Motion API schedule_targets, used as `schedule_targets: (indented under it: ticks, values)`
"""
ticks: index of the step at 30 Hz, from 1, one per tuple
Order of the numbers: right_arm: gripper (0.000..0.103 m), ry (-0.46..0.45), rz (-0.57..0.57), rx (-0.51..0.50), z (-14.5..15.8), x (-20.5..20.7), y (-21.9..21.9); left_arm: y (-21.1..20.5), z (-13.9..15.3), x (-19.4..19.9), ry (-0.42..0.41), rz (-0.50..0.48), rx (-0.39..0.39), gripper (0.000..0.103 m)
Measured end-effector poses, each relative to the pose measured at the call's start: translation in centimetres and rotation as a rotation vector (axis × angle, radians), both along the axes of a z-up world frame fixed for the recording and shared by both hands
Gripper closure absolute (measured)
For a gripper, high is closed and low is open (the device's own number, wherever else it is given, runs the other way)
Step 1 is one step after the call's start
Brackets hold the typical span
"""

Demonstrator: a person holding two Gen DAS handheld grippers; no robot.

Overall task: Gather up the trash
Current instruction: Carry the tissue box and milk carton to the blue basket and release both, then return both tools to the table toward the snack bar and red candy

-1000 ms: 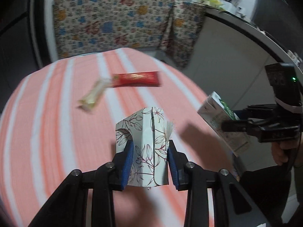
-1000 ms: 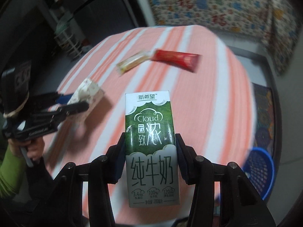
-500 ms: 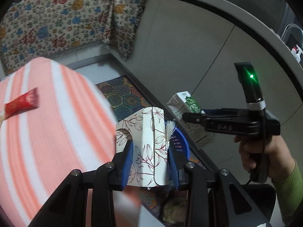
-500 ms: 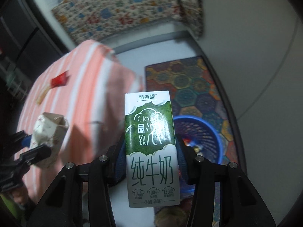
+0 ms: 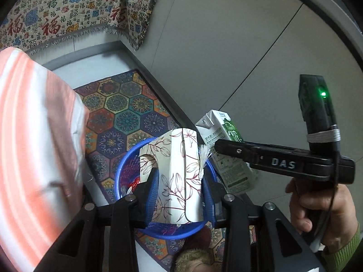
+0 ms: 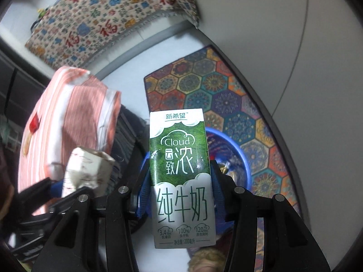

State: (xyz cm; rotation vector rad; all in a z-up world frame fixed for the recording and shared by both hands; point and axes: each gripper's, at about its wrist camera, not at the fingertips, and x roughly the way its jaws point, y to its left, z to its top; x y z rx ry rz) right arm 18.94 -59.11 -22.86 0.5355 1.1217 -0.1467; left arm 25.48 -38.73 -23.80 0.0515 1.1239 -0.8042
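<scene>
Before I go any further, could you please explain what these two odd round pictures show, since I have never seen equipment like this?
A person holds two handheld grippers, each with a fisheye camera looking along its fingers. In the left camera's picture, the left gripper is closed on a flower-patterned paper box; the person's right hand holds the other tool. In the right camera's picture, the right gripper clamps a green milk carton. Both hang above a blue basket on a patterned mat. A red wrapper lies on the striped tablecloth.
</scene>
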Motion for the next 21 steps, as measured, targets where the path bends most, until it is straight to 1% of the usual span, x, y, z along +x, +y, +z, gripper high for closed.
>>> schedule_targets:
  ticks: [2,4,5,6,7,10,12,14,15,18,20,21]
  values:
    - [0.053,0.0,-0.009,0.018,-0.4,-0.1,-0.3,-0.3,-0.6,0.1,0.0,-0.003,-0.01,0.064]
    - [0.049,-0.006,-0.026,0.034,-0.7,-0.3,-0.5,-0.6,-1.3,0.2,-0.005,0.004,-0.022,0.057]
    - [0.044,-0.012,-0.035,0.042,-0.8,-0.2,-0.6,-0.8,-1.7,0.4,-0.002,0.011,-0.02,0.045]
    - [0.03,-0.015,-0.053,0.047,-0.8,-0.4,-0.7,-0.8,-2.0,0.6,0.002,0.024,-0.018,0.04]
    - [0.026,-0.018,-0.064,0.047,-0.8,-0.5,-0.8,-0.8,-2.1,0.7,0.003,0.034,-0.021,0.04]
    - [0.026,-0.034,-0.089,0.035,-0.2,-0.9,-1.4,0.0,-1.6,0.5,-0.007,0.058,-0.031,0.04]
    - [0.025,-0.045,-0.107,0.004,0.3,-1.1,-1.6,1.0,-0.4,-0.2,-0.037,0.066,-0.044,0.04]
    - [0.024,-0.055,-0.113,-0.033,1.0,-1.3,-1.5,2.2,1.2,-1.2,-0.078,0.053,-0.051,0.04]
    - [0.022,-0.061,-0.111,-0.052,1.4,-1.3,-1.4,3.0,2.3,-1.9,-0.107,0.042,-0.049,0.04]
    - [0.022,-0.086,-0.084,-0.125,2.7,-1.0,-0.1,6.4,5.0,-3.9,-0.182,0.026,-0.032,0.038]
    - [0.021,-0.115,-0.044,-0.187,4.1,-0.6,1.7,9.5,6.2,-4.6,-0.203,0.045,-0.029,0.036]
    - [0.021,-0.135,-0.017,-0.221,4.9,-0.5,3.0,11.6,6.6,-5.0,-0.21,0.065,-0.029,0.033]
